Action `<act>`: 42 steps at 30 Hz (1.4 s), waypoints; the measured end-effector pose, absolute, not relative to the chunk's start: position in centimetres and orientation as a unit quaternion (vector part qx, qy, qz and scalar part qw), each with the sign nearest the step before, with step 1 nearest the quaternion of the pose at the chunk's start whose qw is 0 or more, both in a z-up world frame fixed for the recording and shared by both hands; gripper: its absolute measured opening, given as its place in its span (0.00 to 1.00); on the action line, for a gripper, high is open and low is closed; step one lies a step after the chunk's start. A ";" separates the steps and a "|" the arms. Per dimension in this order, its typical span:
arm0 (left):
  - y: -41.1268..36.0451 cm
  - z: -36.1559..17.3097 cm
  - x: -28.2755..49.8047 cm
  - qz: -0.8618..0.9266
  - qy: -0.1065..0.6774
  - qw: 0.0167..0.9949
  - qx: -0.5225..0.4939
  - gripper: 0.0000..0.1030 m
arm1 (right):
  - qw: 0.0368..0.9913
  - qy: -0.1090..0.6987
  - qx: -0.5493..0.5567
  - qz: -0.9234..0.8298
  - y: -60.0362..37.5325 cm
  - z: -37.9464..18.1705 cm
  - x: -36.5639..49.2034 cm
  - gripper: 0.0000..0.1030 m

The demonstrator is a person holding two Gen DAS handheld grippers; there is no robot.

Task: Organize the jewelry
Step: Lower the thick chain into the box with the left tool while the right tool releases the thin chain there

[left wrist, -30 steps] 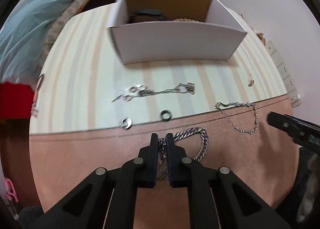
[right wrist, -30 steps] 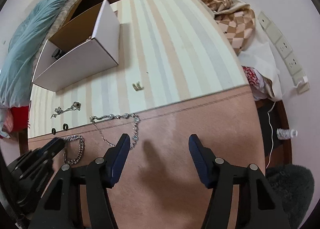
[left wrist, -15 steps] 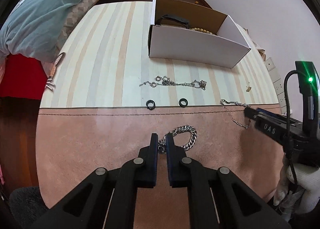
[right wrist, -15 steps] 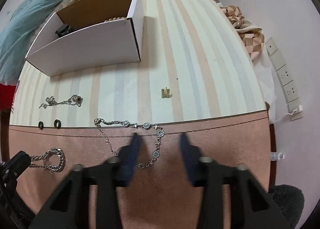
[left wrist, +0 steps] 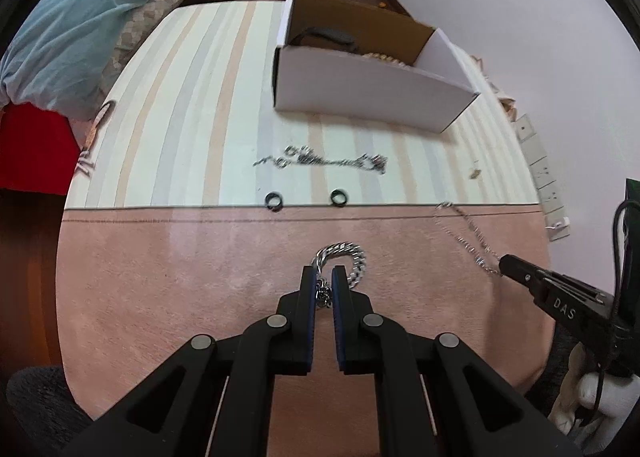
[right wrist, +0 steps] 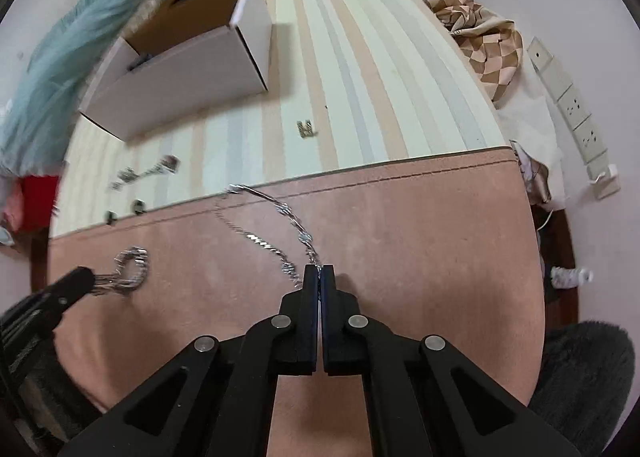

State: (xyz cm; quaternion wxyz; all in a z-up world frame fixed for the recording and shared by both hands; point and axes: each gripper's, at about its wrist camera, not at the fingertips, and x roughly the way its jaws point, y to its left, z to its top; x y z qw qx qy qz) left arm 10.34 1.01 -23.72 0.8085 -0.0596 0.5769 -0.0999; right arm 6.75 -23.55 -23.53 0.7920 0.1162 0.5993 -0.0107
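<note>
My left gripper (left wrist: 323,272) is shut on a thick silver curb chain (left wrist: 352,257) and holds it just above the pink part of the cloth; it also shows in the right wrist view (right wrist: 130,267). My right gripper (right wrist: 318,271) is shut on the end of a thin silver chain (right wrist: 272,213), which stretches back toward the striped cloth; the chain also shows in the left wrist view (left wrist: 468,229). An open white cardboard box (left wrist: 372,87) stands at the back with a dark item and beads inside.
On the striped cloth lie a tangled thin chain (left wrist: 324,161), two dark rings (left wrist: 274,200) (left wrist: 338,197) and a small gold piece (right wrist: 306,129). A blue quilt (left wrist: 80,17) is at the left, a checked cloth (right wrist: 480,37) and wall sockets (right wrist: 568,97) at the right.
My right gripper has shut on the thin chain's end and pulled it taut toward me. My left gripper still holds the thick chain and has drawn back slightly.
</note>
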 end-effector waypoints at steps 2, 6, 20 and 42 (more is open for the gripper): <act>1.1 -22.5 10.6 -0.108 0.571 0.812 -0.063 0.05 | 0.797 0.593 0.117 0.004 -23.1 -22.2 6.7 0.01; 1.5 -19.7 11.5 -0.123 0.554 0.820 -0.076 0.05 | 0.815 0.569 0.106 0.039 -21.7 -18.3 7.7 0.01; 1.8 -8.1 17.9 -0.180 0.474 0.858 -0.084 0.05 | 0.856 0.490 0.102 0.129 -19.5 -6.6 15.4 0.00; 0.9 -16.9 29.4 -0.119 0.579 0.805 -0.050 0.62 | 0.803 0.579 0.082 0.115 -19.5 -13.7 30.9 0.00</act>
